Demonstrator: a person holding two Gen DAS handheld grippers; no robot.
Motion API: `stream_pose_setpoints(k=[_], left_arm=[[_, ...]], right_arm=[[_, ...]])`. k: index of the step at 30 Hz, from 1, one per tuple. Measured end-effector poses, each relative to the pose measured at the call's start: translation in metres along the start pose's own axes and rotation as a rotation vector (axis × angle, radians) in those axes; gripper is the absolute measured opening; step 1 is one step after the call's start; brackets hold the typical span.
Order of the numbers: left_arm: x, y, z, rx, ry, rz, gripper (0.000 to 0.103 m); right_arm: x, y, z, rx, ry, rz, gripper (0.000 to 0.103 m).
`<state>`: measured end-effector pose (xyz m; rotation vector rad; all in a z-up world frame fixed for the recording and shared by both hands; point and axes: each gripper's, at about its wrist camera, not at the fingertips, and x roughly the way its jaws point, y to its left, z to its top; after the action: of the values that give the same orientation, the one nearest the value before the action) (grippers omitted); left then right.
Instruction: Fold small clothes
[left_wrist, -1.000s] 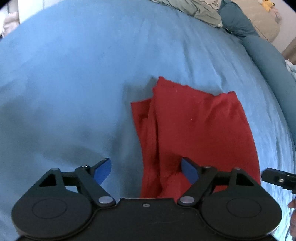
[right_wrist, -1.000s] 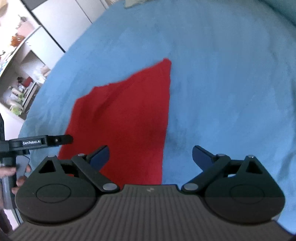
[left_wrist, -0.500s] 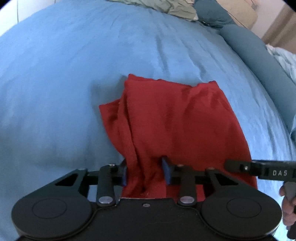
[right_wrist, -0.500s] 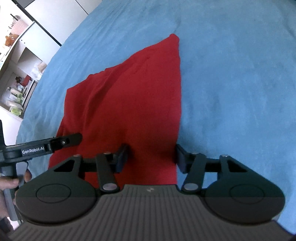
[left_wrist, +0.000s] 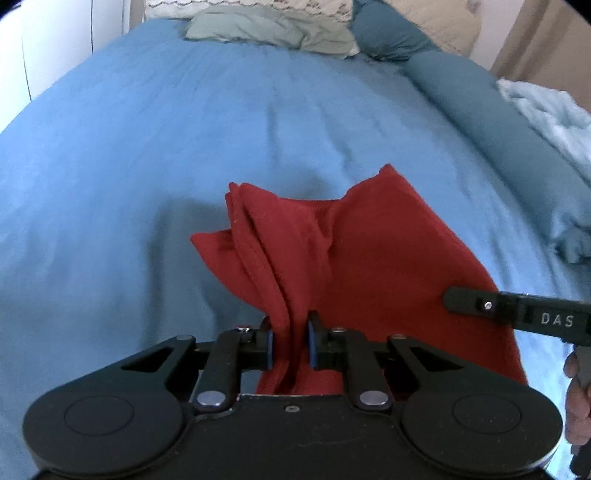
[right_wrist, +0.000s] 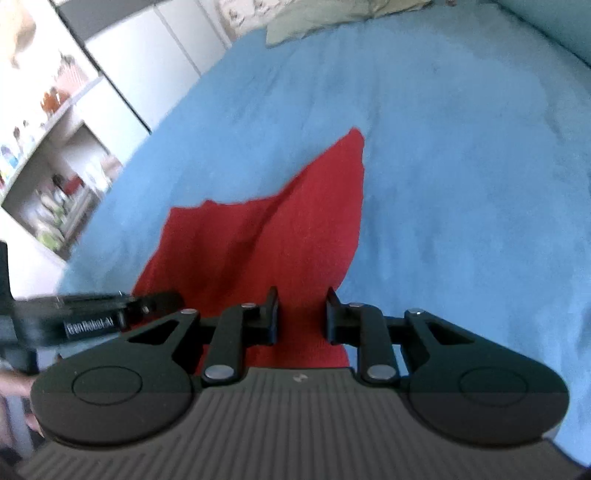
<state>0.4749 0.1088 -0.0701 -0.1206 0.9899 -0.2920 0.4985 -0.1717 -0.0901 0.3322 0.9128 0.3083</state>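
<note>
The red cloth (left_wrist: 369, 258) lies on the blue bedspread (left_wrist: 147, 166), near edge raised; we judge it light, limp and prone to bunching, best held at its near corners; our left gripper (left_wrist: 290, 343) pinches gathered folds; our right gripper (right_wrist: 301, 317), level, clamps the right corner.

Red garment (left_wrist: 373, 258), seemingly folded, near edge raised and bunched.

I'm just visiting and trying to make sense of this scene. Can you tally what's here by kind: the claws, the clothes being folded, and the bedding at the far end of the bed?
Claws: 2, left claw and right claw
Red garment: 1
Pale green pillow: 1
Teal pillow: 1
Total: 5
</note>
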Motion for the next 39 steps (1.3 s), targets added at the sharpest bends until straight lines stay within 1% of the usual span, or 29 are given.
stream_pose_setpoints(k=[4,6,9,10,12,13,14,16,17,19,20,21,22,23,24,27,29,32,35,37,39], left_arm=[[-0.022,-0.035,-0.031,-0.012,0.009,-0.043,0.018],[-0.020,-0.055,-0.052,-0.015,0.025,-0.056,0.018],[-0.004,-0.084,-0.086,-0.002,0.071,-0.050,0.018],[0.003,-0.092,-0.098,0.009,0.084,-0.035,0.018],[0.011,-0.104,-0.117,0.044,0.075,0.034,0.019],[0.011,-0.106,-0.120,0.054,0.061,0.048,0.019],[0.010,-0.108,-0.123,0.057,0.047,0.059,0.021],[0.008,-0.109,-0.126,0.063,0.038,0.079,0.023],[0.007,-0.111,-0.125,0.067,0.035,0.096,0.029],[0.003,-0.116,-0.121,0.076,0.023,0.131,0.039],[-0.003,-0.117,-0.120,0.083,0.009,0.145,0.049],[-0.010,-0.118,-0.122,0.090,-0.005,0.157,0.061],[-0.017,-0.118,-0.123,0.098,-0.021,0.174,0.067],[-0.023,-0.117,-0.124,0.105,-0.034,0.188,0.075],[-0.028,-0.116,-0.127,0.112,-0.046,0.203,0.076],[-0.023,-0.112,-0.137,0.128,-0.047,0.236,0.076],[-0.016,-0.109,-0.148,0.135,-0.053,0.262,0.076],[-0.004,-0.098,-0.169,0.130,-0.078,0.269,0.078],[0.005,-0.092,-0.185,0.126,-0.135,0.255,0.079],[0.005,-0.091,-0.190,0.126,-0.179,0.254,0.079],[0.002,-0.093,-0.192,0.133,-0.206,0.260,0.078]], right_arm=[[-0.057,-0.017,-0.030,0.036,-0.002,-0.043,0.038],[-0.077,-0.028,-0.050,0.029,0.017,-0.095,0.038],[-0.090,-0.055,-0.084,0.028,0.056,-0.156,0.038],[-0.089,-0.067,-0.097,0.035,0.070,-0.177,0.038],[-0.085,-0.083,-0.117,0.039,0.085,-0.213,0.038],[-0.082,-0.091,-0.125,0.050,0.086,-0.217,0.038],[-0.082,-0.093,-0.129,0.061,0.069,-0.206,0.039],[-0.080,-0.096,-0.132,0.062,0.054,-0.197,0.039],[-0.077,-0.093,-0.129,0.046,0.056,-0.199,0.041],[-0.078,-0.090,-0.128,0.014,0.065,-0.200,0.051],[-0.084,-0.090,-0.127,0.000,0.060,-0.197,0.057],[-0.088,-0.087,-0.125,-0.014,0.047,-0.192,0.072],[-0.093,-0.084,-0.123,-0.031,0.026,-0.186,0.080],[-0.100,-0.082,-0.121,-0.051,0.003,-0.187,0.086],[-0.104,-0.081,-0.120,-0.068,-0.009,-0.192,0.086],[-0.108,-0.090,-0.118,-0.090,-0.006,-0.216,0.088],[-0.103,-0.104,-0.124,-0.080,-0.011,-0.215,0.088],[-0.095,-0.124,-0.140,-0.071,-0.020,-0.220,0.088],[-0.086,-0.142,-0.156,-0.046,-0.056,-0.190,0.089],[-0.083,-0.146,-0.165,-0.056,-0.100,-0.182,0.090],[-0.084,-0.145,-0.171,-0.071,-0.138,-0.177,0.090]])
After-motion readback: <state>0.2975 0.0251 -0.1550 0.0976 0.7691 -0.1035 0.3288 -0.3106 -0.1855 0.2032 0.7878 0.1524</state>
